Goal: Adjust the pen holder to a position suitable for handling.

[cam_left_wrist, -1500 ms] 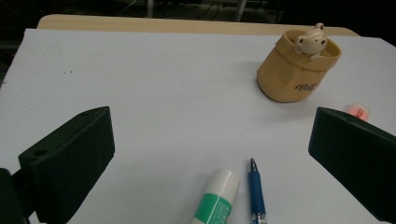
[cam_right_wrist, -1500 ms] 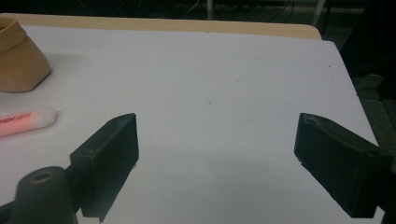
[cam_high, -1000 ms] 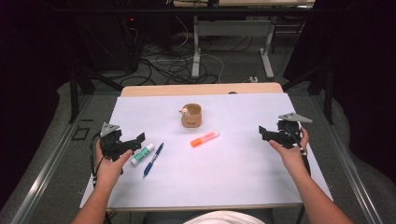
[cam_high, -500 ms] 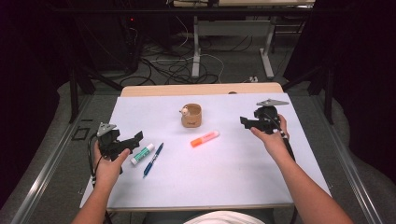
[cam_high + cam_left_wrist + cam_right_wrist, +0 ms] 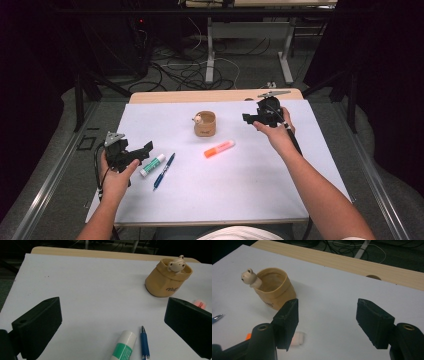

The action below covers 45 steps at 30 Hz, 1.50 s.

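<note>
- Left gripper point(image 5: 146, 148): jaws spread, empty, beside white-and-green glue stick point(image 5: 152, 165) and blue pen point(image 5: 164, 171).
- Right gripper point(image 5: 247, 118): jaws spread, empty, near tan bear-trimmed cup point(image 5: 205, 124).

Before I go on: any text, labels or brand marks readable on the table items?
Tan cup: dark print low on its side, too blurred to read.
Glue stick: green label, lettering too blurred to read.
Blue pen, orange highlighter: no text visible.

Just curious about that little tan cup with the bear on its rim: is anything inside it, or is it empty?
The tan cup looks empty: the right gripper view shows bare inner wall. Its bottom is hidden.
</note>
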Each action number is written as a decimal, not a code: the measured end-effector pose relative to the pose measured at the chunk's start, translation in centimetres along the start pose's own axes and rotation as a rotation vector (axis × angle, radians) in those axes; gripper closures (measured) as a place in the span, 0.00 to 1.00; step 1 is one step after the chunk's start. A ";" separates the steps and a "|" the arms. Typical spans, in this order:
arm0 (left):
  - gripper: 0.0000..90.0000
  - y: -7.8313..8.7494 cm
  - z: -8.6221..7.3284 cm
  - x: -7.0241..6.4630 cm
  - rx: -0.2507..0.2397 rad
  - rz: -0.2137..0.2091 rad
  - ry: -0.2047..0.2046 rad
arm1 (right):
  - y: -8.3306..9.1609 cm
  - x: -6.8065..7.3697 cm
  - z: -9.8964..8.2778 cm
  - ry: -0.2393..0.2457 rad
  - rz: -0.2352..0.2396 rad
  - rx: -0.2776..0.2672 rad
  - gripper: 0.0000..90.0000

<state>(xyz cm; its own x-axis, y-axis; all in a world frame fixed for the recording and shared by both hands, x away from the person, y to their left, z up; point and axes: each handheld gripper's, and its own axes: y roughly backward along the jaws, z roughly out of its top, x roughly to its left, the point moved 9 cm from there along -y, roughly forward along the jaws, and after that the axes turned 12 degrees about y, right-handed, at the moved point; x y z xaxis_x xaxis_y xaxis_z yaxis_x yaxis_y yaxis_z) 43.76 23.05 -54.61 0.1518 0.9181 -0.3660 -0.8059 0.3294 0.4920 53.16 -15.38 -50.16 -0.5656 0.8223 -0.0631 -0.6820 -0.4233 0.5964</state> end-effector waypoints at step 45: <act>0.02 -0.3 -0.3 0.2 0.027 0.005 -0.004 | -9.3 5.9 3.5 0.003 0.130 0.095 0.53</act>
<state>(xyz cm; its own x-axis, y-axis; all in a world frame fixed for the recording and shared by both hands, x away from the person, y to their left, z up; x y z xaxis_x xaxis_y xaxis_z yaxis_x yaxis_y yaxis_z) 43.83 23.10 -55.09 0.1496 0.9206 -0.3606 -0.7910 0.3303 0.5150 57.82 -5.23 -53.29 -0.6477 0.7617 0.0178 -0.5560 -0.4884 0.6725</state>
